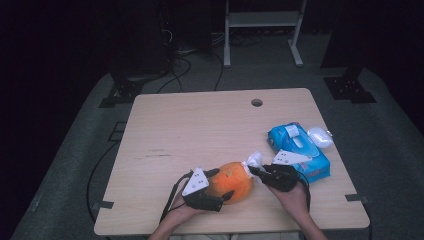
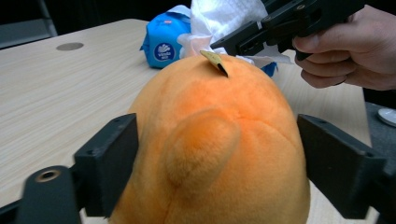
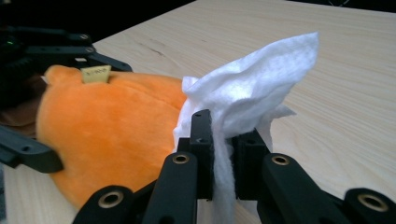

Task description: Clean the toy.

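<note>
In the high view, an orange plush toy (image 1: 231,181) lies near the front edge of the counter (image 1: 200,125), between the left gripper (image 1: 220,185) and the right gripper (image 1: 252,171). A blue wipes pack (image 1: 300,145) lies to the right.

In the left gripper view, the jaws stand wide on either side of the plush toy (image 2: 219,149); whether they press it cannot be told.

In the right gripper view, the jaws are clamped on a white wipe (image 3: 252,93), which touches the plush toy (image 3: 112,126).
</note>
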`<state>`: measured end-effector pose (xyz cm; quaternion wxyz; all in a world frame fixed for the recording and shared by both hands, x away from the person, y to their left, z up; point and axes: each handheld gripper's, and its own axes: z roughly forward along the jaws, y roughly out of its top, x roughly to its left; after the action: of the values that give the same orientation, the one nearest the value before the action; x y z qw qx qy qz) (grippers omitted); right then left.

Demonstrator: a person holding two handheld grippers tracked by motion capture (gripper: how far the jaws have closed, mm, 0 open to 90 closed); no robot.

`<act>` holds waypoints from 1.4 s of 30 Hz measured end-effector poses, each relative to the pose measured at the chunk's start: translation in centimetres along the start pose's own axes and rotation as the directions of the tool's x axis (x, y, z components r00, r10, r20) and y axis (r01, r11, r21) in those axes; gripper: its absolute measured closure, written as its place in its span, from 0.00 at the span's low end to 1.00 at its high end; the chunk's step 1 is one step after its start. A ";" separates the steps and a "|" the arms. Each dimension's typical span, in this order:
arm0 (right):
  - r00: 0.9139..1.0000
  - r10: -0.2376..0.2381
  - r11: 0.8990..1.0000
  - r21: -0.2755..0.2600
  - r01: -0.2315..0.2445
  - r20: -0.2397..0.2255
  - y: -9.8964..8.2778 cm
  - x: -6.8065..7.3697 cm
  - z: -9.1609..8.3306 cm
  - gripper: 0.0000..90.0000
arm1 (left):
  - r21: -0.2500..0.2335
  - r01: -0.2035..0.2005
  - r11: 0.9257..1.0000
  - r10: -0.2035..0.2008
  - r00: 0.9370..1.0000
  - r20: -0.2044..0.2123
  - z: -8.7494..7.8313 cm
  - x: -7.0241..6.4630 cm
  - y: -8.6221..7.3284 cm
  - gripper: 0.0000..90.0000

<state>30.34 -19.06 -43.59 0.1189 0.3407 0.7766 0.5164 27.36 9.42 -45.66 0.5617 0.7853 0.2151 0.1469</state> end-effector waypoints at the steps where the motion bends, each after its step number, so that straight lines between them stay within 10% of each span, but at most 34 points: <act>1: 1.000 0.004 1.000 0.004 -0.004 0.007 -0.1 -0.1 0.0 0.89 | 0.001 0.003 1.000 -0.003 1.000 -0.001 -0.1 0.0 0.0 0.17; 10: 0.999 -0.054 0.998 -0.038 0.054 0.006 1.0 1.5 -0.6 0.89 | 0.011 -0.015 1.000 0.015 1.000 0.005 -0.1 0.1 -0.1 0.24; 16: 0.999 0.029 0.999 -0.014 -0.028 0.021 0.2 0.0 -0.4 0.89 | 0.013 -0.033 0.999 0.033 0.999 0.005 0.0 -0.2 -0.1 0.24; 22: 0.995 -0.098 0.995 -0.032 0.097 -0.020 1.9 3.2 -0.6 0.89 | 0.013 -0.048 0.999 0.048 0.999 0.003 0.2 -0.5 0.0 0.22; 30: 1.000 -0.020 1.000 -0.023 0.020 -0.013 0.9 1.4 -0.4 0.89 | 0.012 -0.037 0.999 0.037 0.999 0.004 0.2 -0.3 -0.1 0.15; 36: 0.993 -0.115 0.992 -0.048 0.114 -0.026 2.0 3.8 -0.6 0.89 | 0.026 -0.054 0.998 0.055 0.998 -0.019 0.3 -0.7 0.2 0.26; 42: 0.998 -0.058 0.998 -0.012 0.058 0.020 0.8 1.4 -0.5 0.89 | 0.010 -0.032 0.999 0.032 0.999 -0.006 0.1 -0.4 0.3 0.17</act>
<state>29.40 -18.37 -42.41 0.1435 0.3225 0.7816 0.5142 27.13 9.12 -45.39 0.5546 0.7911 0.2049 0.1571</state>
